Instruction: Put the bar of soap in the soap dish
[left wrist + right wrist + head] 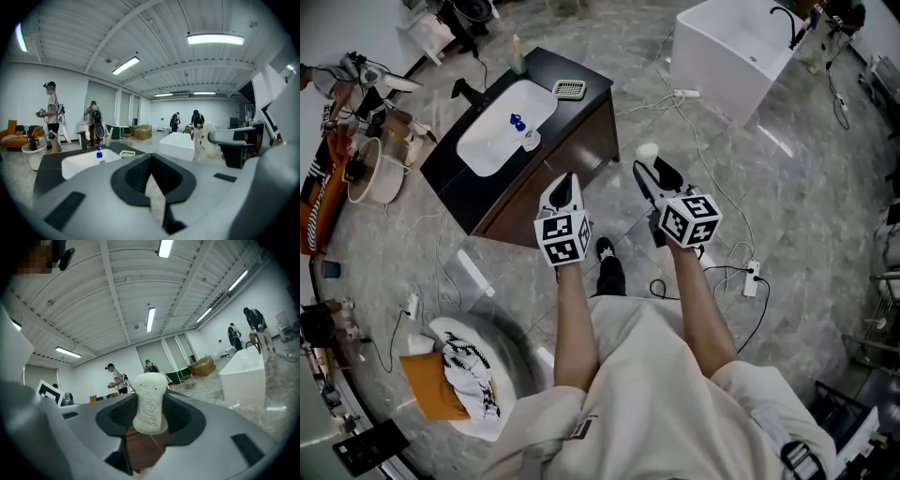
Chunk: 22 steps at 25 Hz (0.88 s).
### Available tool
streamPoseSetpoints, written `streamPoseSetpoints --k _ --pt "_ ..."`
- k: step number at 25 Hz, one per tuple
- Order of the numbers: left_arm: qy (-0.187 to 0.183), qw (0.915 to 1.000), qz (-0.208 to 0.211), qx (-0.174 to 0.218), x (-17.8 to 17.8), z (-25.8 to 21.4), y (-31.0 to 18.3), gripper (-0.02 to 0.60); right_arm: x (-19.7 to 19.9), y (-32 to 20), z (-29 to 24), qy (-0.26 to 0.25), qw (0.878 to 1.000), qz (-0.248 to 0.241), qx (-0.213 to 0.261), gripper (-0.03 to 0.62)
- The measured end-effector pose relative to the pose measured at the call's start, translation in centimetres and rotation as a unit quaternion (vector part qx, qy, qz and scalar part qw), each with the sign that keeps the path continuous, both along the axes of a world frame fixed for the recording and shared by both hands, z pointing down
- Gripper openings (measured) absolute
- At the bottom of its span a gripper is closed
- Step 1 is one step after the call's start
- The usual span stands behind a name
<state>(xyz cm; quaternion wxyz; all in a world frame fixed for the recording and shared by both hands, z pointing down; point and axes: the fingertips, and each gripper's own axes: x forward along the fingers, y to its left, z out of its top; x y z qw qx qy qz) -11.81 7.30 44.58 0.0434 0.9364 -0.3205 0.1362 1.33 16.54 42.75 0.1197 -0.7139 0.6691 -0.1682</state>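
Right forearm [705, 305] outstretched, tool [645, 171] pinching soap [150, 403].

The floor [787, 187] is shiny grey stone. A dark cabinet [595, 89] holds a white sink [497, 131]. A white bathtub [727, 47] stands well apart. Long lights [215, 39] glow overhead.

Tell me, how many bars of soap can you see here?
1. The bar of soap is clamped between the right gripper's jaws. The green soap dish looks empty; others could be hidden elsewhere.

Black-padded grey jaws on the left gripper [569, 180] and right gripper [651, 172]. Behind each sits a white cube [562, 236] with black square markers. The person wears cream short-sleeved clothing [647, 394].
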Motion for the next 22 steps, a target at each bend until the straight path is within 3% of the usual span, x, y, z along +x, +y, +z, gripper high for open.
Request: streamPoseSetpoints --k 4,8,22 --pt "0.015 0.9999 -0.004 0.002 2.2 -1.4 -3.5 0.005 2.4 -2.6 -0.7 0.002 1.000 0.010 0.003 0.176" --pt "0.007 0.9999 0.011 0.003 4.0 -1.6 -6.6 0.005 4.1 -5.8 -1.0 -0.006 1.000 0.014 0.003 0.176" --pt "-0.006 0.9993 0.038 -0.002 6.9 -1.2 -17.0 0.005 5.8 -16.6 -0.9 -0.024 0.999 0.028 0.015 0.176"
